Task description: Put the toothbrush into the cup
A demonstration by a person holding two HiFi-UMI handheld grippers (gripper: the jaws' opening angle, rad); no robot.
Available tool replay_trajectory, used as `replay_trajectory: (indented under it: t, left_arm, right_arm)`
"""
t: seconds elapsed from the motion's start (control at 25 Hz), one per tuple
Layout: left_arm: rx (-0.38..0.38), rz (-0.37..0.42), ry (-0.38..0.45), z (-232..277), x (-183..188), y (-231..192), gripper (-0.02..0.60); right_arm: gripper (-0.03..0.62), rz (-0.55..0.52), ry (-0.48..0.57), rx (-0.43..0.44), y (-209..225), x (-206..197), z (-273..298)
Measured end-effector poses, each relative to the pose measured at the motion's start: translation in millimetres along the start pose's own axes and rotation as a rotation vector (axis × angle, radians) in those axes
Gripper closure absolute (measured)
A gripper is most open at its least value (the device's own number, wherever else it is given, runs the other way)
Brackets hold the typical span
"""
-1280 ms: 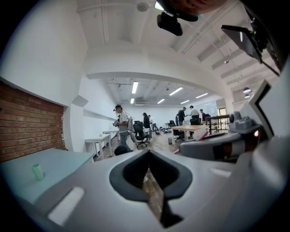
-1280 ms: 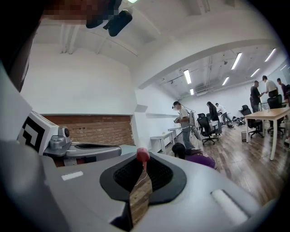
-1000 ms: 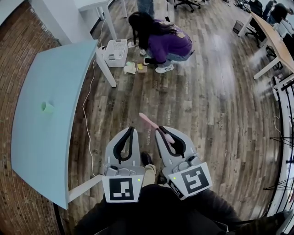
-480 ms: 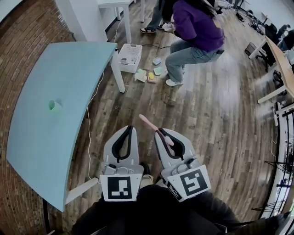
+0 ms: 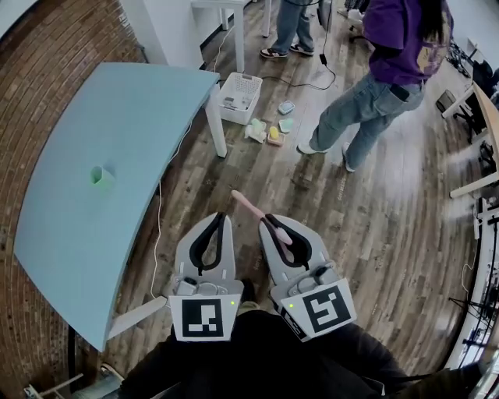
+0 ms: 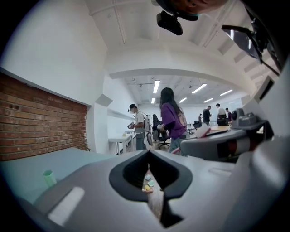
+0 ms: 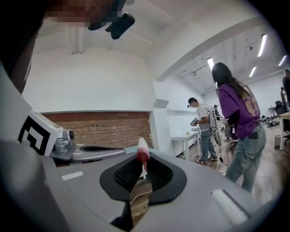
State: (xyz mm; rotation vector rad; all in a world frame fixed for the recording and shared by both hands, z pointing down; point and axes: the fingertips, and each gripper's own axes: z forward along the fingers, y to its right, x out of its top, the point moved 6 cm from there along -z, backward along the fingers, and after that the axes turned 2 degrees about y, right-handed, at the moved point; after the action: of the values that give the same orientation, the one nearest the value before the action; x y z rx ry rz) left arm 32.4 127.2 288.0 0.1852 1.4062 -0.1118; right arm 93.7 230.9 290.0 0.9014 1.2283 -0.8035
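Note:
A small green cup [image 5: 98, 176] stands on the light blue table [image 5: 70, 234] at the left of the head view, and shows as a small green cup [image 6: 49, 177] low left in the left gripper view. My right gripper [image 5: 269, 219] is shut on a pink toothbrush [image 5: 251, 214], whose head sticks out ahead and to the left over the wooden floor. From the right gripper view the toothbrush [image 7: 142, 156] stands up between the closed tips. My left gripper [image 5: 220, 217] hangs beside it, shut and holding nothing. Both grippers are well to the right of the cup, off the table.
A white basket [image 5: 239, 92] and several small coloured items [image 5: 269, 132] lie on the floor past the table's far leg. A person in purple [image 5: 390, 70] walks at the upper right, with another person [image 5: 292, 23] behind. A cable [image 5: 160, 226] runs along the table's edge.
The table and cup have drifted right and closer in the head view. The person in purple has stood up and stepped to the right. Both grippers keep their grip and pose.

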Motion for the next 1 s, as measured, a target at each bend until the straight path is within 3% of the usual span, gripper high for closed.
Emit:
replay_trajectory:
  t: [0.52, 1.0]
  left_arm:
    - [0.221, -0.006, -0.060, 70.6, 11.2, -19.5, 0.574]
    - [0.637, -0.002, -0.072, 39.5, 28.2, -60.7, 0.574]
  right_arm:
    - [0.566, 0.019, -0.049, 0.256, 50.9, 11.9, 87.8]
    - [0.566, -0.005, -0.024, 0.658, 15.6, 38.7, 153.7]
